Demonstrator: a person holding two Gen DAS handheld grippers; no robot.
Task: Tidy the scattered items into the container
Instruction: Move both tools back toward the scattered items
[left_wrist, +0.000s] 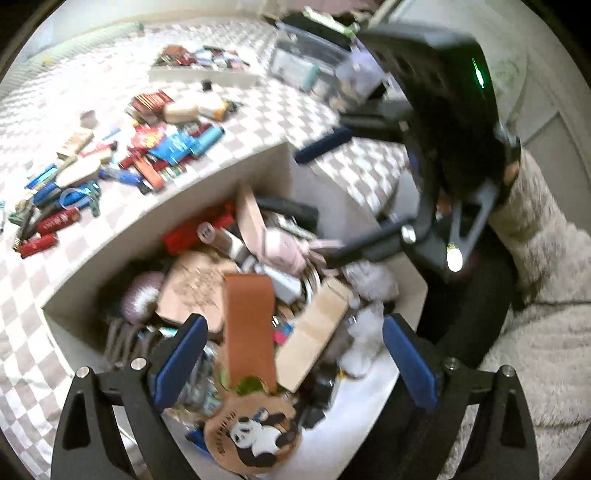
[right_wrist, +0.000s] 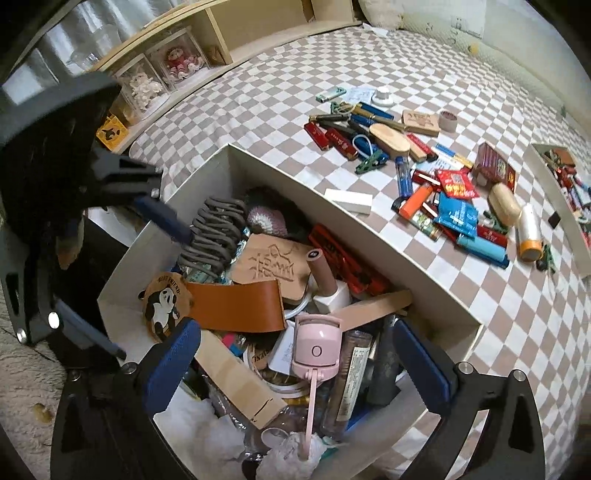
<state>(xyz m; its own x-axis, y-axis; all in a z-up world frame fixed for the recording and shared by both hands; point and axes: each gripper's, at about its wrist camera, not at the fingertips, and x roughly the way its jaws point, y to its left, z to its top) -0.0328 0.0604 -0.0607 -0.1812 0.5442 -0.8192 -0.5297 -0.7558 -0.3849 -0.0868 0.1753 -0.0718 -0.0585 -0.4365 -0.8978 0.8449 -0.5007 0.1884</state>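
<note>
Right wrist view: right gripper (right_wrist: 295, 373) spread wide and empty over the box (right_wrist: 258, 162); left gripper (left_wrist: 293, 363) likewise gaping, strap (left_wrist: 249, 325) lying loose below; looks like drop-off's done; next grab is probably from the pile (right_wrist: 436, 177) on the bedspread (right_wrist: 258, 92).

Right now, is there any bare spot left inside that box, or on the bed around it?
The box is crammed; only its corner beside the panda coaster shows bare floor. On the checkered bedspread, the stretch from the box's far wall to the shelf is free. The scattered pile crowds the other side, with a white block near the wall.
</note>
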